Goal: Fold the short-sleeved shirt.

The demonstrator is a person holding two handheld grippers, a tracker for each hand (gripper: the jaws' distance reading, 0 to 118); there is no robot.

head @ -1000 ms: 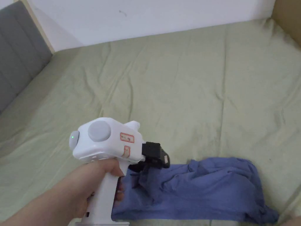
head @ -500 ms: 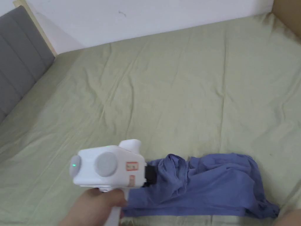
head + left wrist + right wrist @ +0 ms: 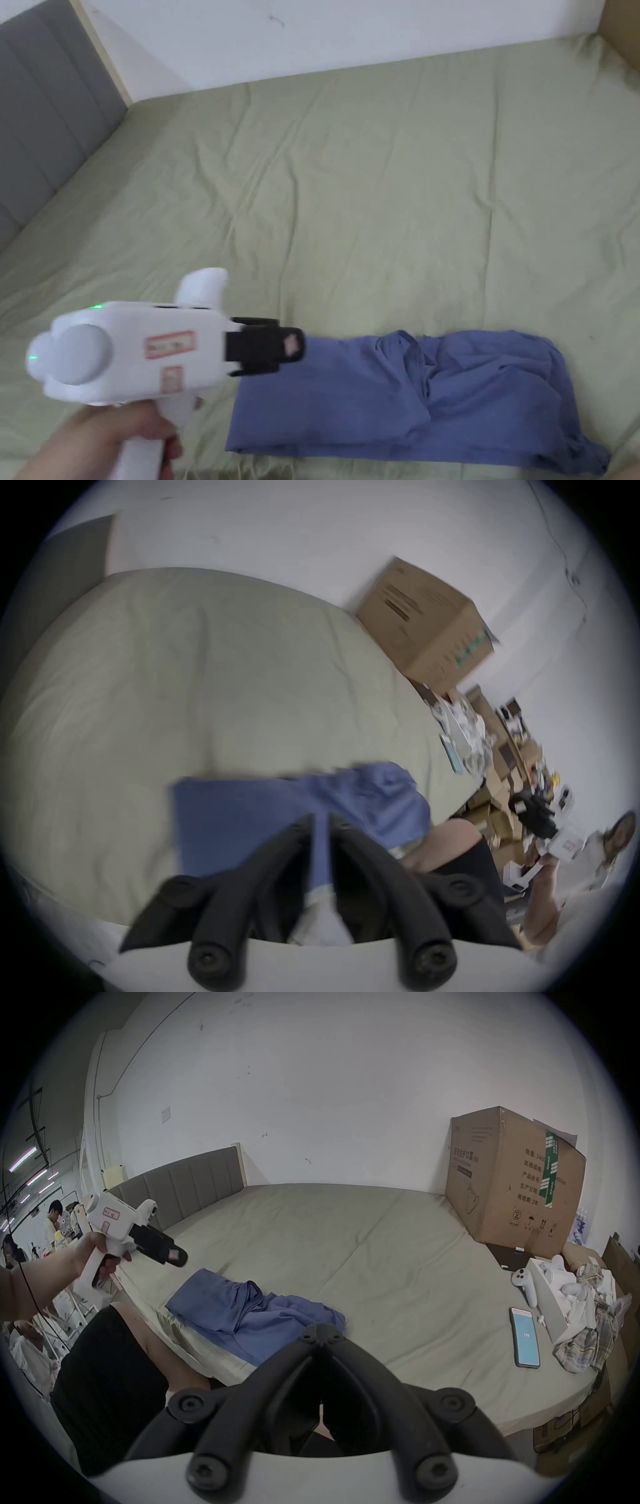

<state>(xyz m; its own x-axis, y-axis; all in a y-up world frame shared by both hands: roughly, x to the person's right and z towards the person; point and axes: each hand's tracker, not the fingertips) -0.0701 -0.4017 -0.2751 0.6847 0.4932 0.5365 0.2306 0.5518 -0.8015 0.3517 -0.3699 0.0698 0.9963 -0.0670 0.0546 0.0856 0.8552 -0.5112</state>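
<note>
The blue shirt (image 3: 400,394) lies bunched in a rough strip at the near edge of the bed (image 3: 375,187). The left gripper (image 3: 294,345) hovers above its left end, jaws nearly together, empty. The right gripper (image 3: 320,1333) waits with jaws together, holding nothing. Folding seems unfinished; next, the rumpled right half probably needs grasping and flattening.

White wall (image 3: 375,31), grey headboard (image 3: 44,125), green bedsheet (image 3: 387,187)
</note>
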